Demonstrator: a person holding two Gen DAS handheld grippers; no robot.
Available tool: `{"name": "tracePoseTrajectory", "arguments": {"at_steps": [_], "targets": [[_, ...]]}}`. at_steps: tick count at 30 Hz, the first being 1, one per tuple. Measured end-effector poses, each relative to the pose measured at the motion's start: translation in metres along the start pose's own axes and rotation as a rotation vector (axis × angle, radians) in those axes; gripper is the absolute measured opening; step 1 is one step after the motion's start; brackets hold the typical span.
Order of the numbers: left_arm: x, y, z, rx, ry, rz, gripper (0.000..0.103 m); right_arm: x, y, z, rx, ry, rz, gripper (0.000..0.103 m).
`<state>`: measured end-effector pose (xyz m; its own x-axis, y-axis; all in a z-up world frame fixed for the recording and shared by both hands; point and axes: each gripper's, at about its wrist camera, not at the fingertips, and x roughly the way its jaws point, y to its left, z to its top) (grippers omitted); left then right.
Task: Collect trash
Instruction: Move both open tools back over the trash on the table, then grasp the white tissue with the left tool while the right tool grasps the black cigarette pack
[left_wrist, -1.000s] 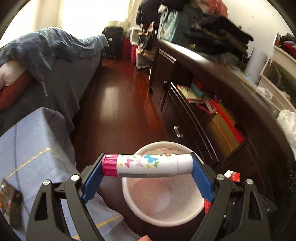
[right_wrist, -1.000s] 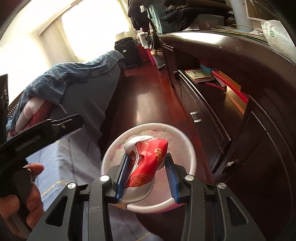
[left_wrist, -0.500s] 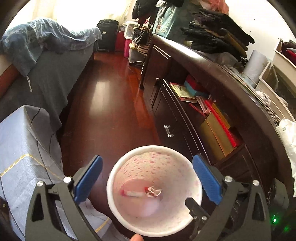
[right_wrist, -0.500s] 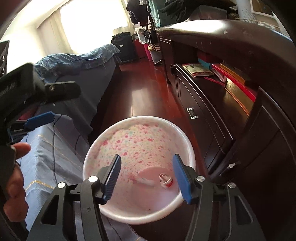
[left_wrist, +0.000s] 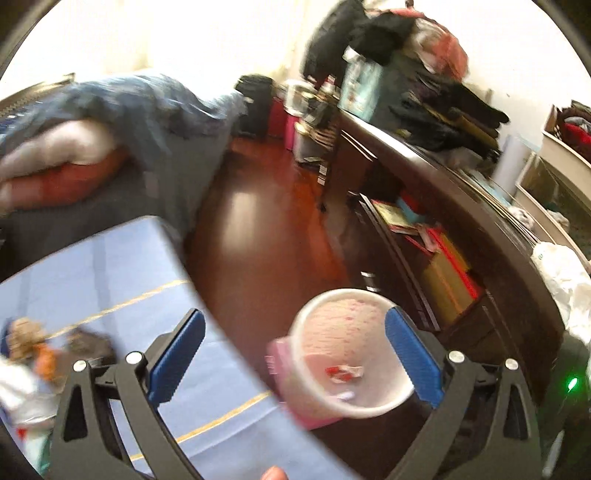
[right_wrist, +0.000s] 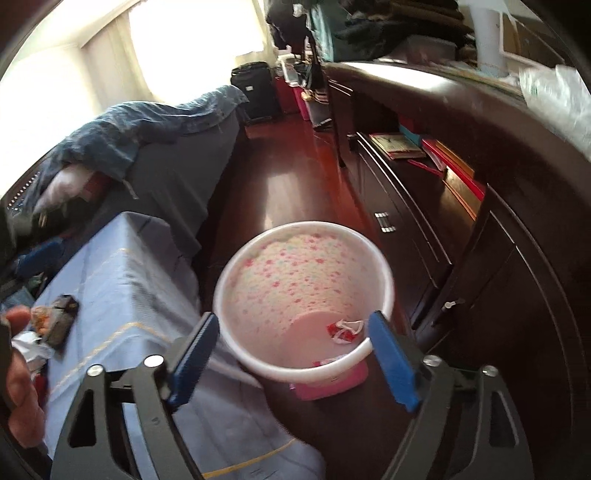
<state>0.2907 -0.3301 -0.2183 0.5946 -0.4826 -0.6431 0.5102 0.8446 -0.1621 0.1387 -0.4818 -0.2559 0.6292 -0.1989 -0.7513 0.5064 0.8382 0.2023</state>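
A white-rimmed pink bin (right_wrist: 303, 227) with a speckled inner wall stands on the floor beside the blue-clothed table (right_wrist: 110, 295). A crumpled red wrapper (right_wrist: 343, 330) lies at its bottom. My right gripper (right_wrist: 291, 360) hovers over the bin's near rim, its jaws opening with nothing between them. In the left wrist view my left gripper (left_wrist: 295, 358) is open and empty, straddling the table's edge and the bin (left_wrist: 332, 332), where the red wrapper (left_wrist: 343, 373) shows. Blurred scraps of trash (left_wrist: 22, 339) lie on the table (left_wrist: 129, 295) at the left; a dark packet (right_wrist: 62, 317) is among them.
A dark dresser (right_wrist: 480, 258) with drawers and shelved books runs along the right. A bed with a blue blanket (right_wrist: 155, 122) lies beyond the table. Reddish wooden floor (right_wrist: 288, 177) stretches between them. A person's hand (right_wrist: 18, 369) shows at the left edge.
The left gripper let a glue stick drop into the bin and swung left over the table. The right gripper released the red wrapper into the bin and spread wider.
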Motion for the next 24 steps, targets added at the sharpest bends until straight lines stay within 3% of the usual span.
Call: {"name": "tracePoseTrajectory", "arguments": {"at_steps": [7, 14, 17, 22, 24], "targets": [[-0.075, 0.086, -0.029, -0.112, -0.04, 0.226, 0.099, -0.038, 0.061, -0.008, -0.097, -0.042, 0.116, 0.096], [-0.106, 0.183, -0.058, -0.313, 0.0, 0.395, 0.099, -0.047, 0.119, -0.019, -0.205, -0.029, 0.206, 0.097], [-0.094, 0.216, -0.064, -0.382, 0.028, 0.431, 0.099, -0.046, 0.14, -0.023, -0.24, -0.022, 0.226, 0.097], [-0.062, 0.25, -0.06, -0.424, 0.055, 0.413, 0.098, -0.034, 0.177, -0.027, -0.306, -0.004, 0.242, 0.097], [-0.056, 0.251, -0.059, -0.428, 0.035, 0.381, 0.084, -0.026, 0.191, -0.029, -0.326, 0.009, 0.238, 0.097]]}}
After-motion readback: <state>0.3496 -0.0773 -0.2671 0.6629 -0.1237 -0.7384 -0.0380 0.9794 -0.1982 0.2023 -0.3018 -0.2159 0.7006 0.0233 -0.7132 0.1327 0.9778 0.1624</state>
